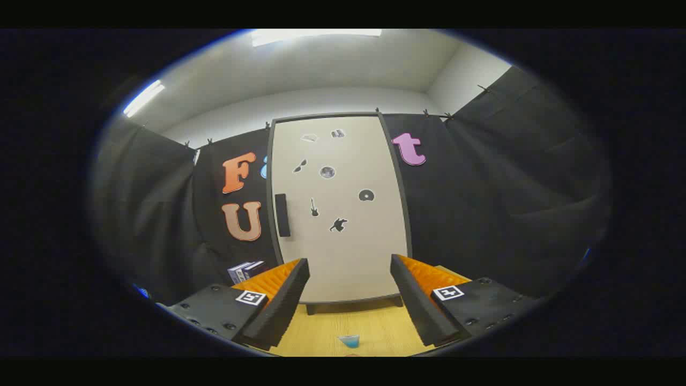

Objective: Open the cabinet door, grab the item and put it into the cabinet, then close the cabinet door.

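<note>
— Where do the tongs (349,300) stand?

— Spread wide, nothing between them. The two black fingers (278,308) with their orange ribbed backs sit well apart, and bare wood shows in the gap.

— And what lies near them?

— A small blue item (349,341) rests on the tabletop (370,321), low in the gap between the fingers, touching neither one. It is too small to tell what it is.

— Beyond the fingers?

— The cabinet (343,214) stands on the tabletop straight ahead, on short dark feet. Its pale door is shut — flat in its dark frame, with a black handle (282,215) upright near the door's left edge. Small dark stickers (327,172) are scattered over the upper half of the door.

— Anything beside it?

— To the left of the cabinet, just past the left finger, a few boxes (245,271) stand against the black cloth wall; what they are I cannot tell. Above the cloth, a white wall and ceiling with lit lamps
</note>
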The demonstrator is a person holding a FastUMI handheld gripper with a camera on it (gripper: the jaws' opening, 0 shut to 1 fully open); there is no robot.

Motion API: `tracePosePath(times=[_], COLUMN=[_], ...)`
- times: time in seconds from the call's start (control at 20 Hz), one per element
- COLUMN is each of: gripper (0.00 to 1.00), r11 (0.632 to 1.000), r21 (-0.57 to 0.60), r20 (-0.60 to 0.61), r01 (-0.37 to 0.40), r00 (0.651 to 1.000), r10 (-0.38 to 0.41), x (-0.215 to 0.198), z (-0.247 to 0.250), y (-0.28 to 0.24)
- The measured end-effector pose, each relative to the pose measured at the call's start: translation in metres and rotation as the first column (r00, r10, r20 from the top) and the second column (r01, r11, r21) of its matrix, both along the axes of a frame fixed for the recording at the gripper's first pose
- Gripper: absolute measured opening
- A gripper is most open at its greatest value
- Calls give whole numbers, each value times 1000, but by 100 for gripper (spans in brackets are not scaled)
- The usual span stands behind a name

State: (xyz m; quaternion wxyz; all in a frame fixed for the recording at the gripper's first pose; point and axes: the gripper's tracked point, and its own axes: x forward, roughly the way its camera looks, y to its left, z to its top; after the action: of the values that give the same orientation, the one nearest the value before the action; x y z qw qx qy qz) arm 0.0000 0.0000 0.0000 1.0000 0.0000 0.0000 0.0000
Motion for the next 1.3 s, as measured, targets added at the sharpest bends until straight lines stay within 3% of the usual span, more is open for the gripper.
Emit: tracePosePath(times=[0.85,1.1,1.3], gripper=[97,97,97], r11=[1000,998,987], r21=[-4,42,76], r20=[-6,18,40], r01=[-22,-56,-141], r00=[1000,998,990], r10=[22,55,138], x=[23,36,71], z=[-6,8,40], y=[18,32,63])
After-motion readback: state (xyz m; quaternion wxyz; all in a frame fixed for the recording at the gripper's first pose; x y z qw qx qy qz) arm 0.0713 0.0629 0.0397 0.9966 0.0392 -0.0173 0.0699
